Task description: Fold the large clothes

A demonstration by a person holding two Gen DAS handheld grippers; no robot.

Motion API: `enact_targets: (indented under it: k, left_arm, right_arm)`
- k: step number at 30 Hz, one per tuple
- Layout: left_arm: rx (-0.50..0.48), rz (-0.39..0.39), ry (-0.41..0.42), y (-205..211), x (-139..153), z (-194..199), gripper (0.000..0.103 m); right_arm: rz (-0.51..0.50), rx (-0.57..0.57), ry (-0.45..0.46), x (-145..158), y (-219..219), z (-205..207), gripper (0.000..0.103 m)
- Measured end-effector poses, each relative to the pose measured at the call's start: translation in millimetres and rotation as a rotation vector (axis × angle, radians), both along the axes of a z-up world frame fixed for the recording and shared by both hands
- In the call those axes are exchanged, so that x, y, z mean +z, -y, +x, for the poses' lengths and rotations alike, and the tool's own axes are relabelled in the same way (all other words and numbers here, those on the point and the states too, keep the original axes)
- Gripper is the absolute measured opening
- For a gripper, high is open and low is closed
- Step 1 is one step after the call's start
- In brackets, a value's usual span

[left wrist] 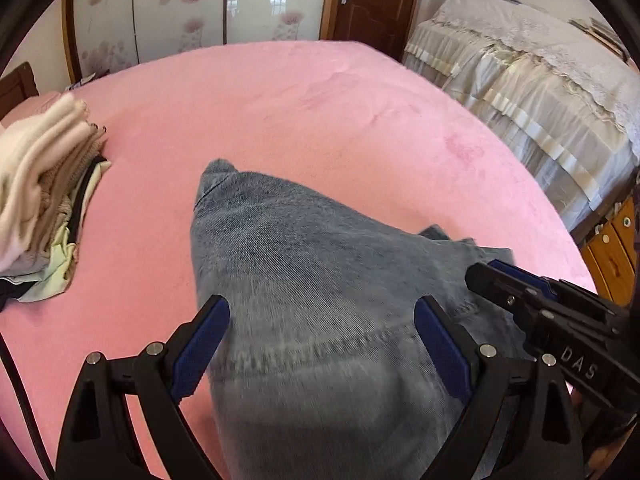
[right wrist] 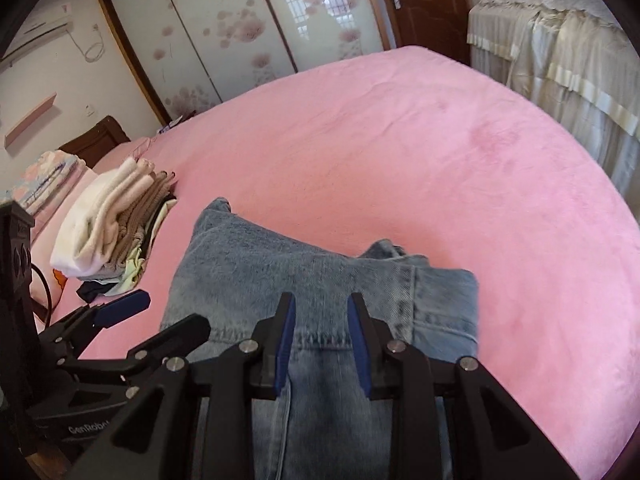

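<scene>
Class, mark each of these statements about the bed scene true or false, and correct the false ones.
1. The jeans lie on a pink bed cover. True.
2. The left gripper has its jaws clamped shut. False: they are spread wide over the denim.
3. A stack of folded clothes sits left of the jeans. True.
4. The jeans are black. False: they are faded blue.
5. The right gripper is open over the jeans. True.

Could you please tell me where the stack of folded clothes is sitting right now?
The stack of folded clothes sits on the pink bed at the left edge of both wrist views, left of the jeans and near the headboard.
</scene>
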State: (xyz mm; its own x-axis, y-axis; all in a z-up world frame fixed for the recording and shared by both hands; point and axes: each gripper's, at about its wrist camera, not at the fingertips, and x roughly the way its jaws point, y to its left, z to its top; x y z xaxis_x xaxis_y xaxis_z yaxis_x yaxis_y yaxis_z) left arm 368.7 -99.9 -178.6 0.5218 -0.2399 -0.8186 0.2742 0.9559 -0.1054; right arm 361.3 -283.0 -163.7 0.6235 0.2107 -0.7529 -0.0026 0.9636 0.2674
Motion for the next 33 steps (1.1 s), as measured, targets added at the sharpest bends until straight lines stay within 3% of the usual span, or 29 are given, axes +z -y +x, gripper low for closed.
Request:
enact_targets:
  k: [2,5,6,9,16,20,27,31,33]
  left_arm:
    - [0.028,0.019,-0.028,-2,-15,13,0.093]
    - [0.04,0.095,-0.022,-2,-33,21,0.093]
    - [0.033,0.085,-0.031,-4,-37,22,0.093]
    - [0.037,0.068,-0.035,-10,-40,22,0.095]
    - [0.041,0.073,-0.059,-16,-37,15,0.095]
    - [0.052,0.076,-0.061,-24,-22,-2,0.095]
    - [0.036,0.094,-0.01,-39,22,-46,0.095]
    - [0.027,0.093,0.0,-50,49,-78,0.095]
    - [0.023,0.084,0.003,-56,59,-91,0.095]
  right_arm:
    - [-0.048,-0.01,-0.035,-13,4,8,0.027]
    - [-0.198,-0.059,-0.076,-34,19,9,0.024]
    - [-0.215,-0.056,-0.082,-39,26,6,0.024]
    - [-0.18,-0.045,-0.082,-46,39,-4,0.023]
    - [-0.176,-0.075,-0.066,-27,37,-24,0.027]
    - [-0.133,-0.089,-0.042,-8,38,-38,0.028]
    - [-0.062,-0.084,-0.004,33,38,-88,0.045]
    - [-0.108,-0.071,0.02,54,30,-123,0.051]
    - [-0.12,-0.065,0.021,60,27,-137,0.06]
